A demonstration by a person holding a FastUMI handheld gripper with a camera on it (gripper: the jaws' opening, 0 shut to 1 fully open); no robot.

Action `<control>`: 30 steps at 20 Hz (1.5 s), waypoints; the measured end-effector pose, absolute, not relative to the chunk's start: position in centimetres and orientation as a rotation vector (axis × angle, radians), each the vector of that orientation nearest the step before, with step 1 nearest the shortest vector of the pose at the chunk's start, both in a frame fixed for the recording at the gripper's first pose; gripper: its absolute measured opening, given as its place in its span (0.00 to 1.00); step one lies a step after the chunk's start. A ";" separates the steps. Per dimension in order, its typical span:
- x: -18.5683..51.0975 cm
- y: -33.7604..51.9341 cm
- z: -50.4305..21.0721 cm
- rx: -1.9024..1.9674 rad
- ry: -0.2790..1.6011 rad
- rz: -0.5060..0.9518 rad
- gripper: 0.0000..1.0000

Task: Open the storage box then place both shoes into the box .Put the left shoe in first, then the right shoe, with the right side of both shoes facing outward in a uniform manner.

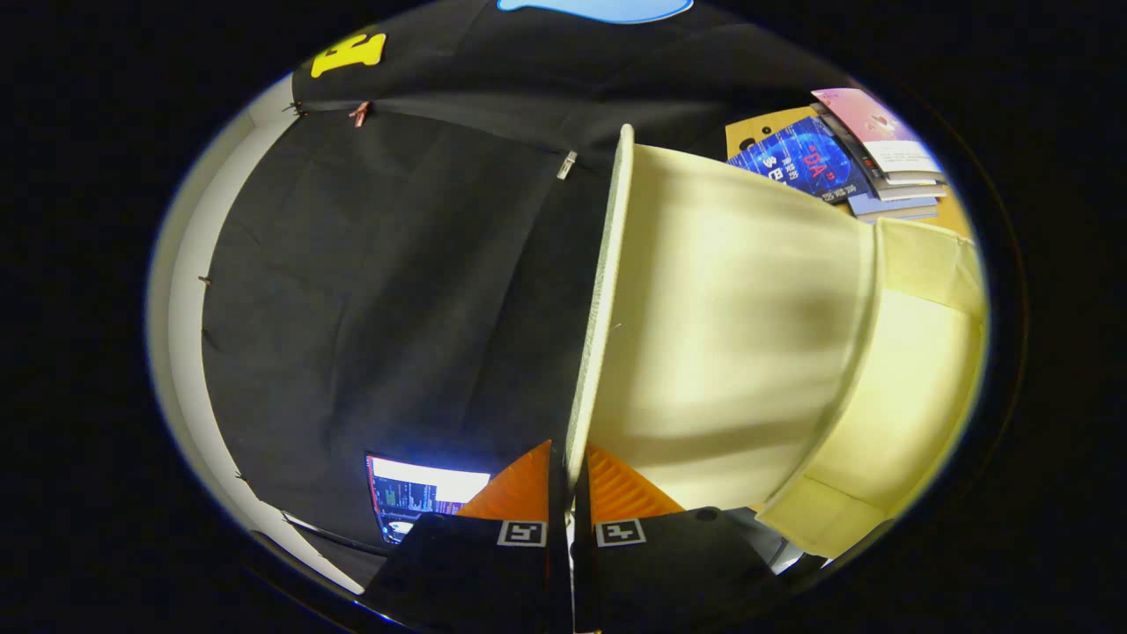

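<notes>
Here the gripper (pixel 568 480) has its jaws pressed together on the near edge of the storage box's lid (pixel 704 335), pinching the thin cream flap between them. The lid stands swung up on edge, its pale inner face turned to the right, hinged to the storage box (pixel 916 387) on the right. Beyond the box, a stack of books (pixel 867 154) lies on the desk (pixel 955 216). To the left, low down, a lit screen (pixel 423 497) glows against the black cloth wall (pixel 379 291).
</notes>
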State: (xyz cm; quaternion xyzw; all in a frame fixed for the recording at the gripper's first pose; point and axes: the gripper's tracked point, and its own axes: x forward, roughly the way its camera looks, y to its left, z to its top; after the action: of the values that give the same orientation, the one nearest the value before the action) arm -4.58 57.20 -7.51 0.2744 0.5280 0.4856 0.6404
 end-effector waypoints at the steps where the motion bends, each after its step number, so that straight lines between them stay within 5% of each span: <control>1: -5.1 58.0 -8.5 0.618 1.228 1.102 0.06; 4: -5.8 59.3 -11.8 0.551 1.260 1.071 0.08; 6: -5.2 59.1 -12.9 0.496 1.226 1.054 0.17; 9: -2.8 57.1 -12.6 0.441 1.100 1.026 0.99; 21: 5.6 30.7 -6.6 0.278 0.609 0.638 0.98; 30: 5.3 11.0 -12.0 0.057 0.552 0.333 0.99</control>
State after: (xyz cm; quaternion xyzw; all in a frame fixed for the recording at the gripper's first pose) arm 5.25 11.00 -11.96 0.0281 0.2713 0.1636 0.9481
